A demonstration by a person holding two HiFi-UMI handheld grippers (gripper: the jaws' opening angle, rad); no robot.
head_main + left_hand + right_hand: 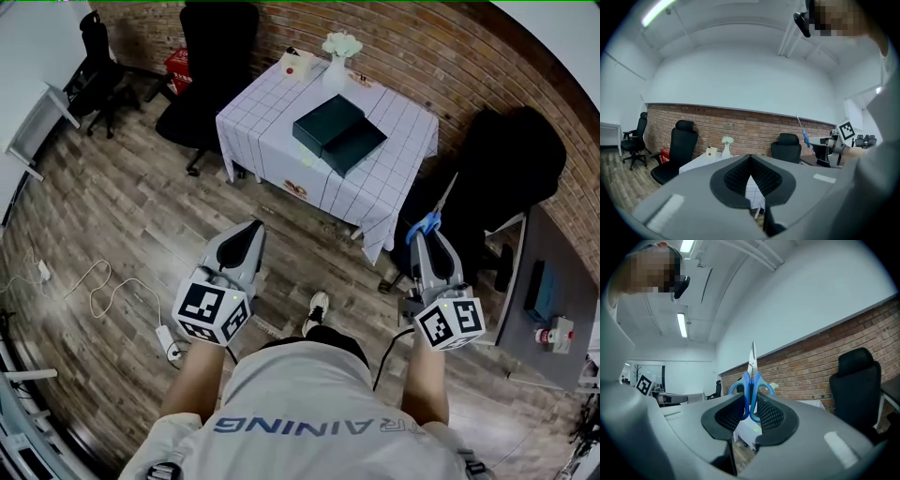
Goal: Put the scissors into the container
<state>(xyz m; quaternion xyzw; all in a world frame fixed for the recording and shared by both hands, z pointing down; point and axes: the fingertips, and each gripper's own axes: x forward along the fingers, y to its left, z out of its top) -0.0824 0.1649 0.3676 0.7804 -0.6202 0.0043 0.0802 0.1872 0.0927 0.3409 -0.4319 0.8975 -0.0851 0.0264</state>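
Head view: the left gripper (247, 234) and the right gripper (433, 242) are held over the wooden floor (122, 216), short of the table (265, 141) with its checked cloth. The dark container (338, 134) lies near the table's middle. Left gripper view: jaws together, nothing between them. Right gripper view: jaws clamped on the blue handles of the scissors (750, 380), blades closed and pointing up, well apart from the container.
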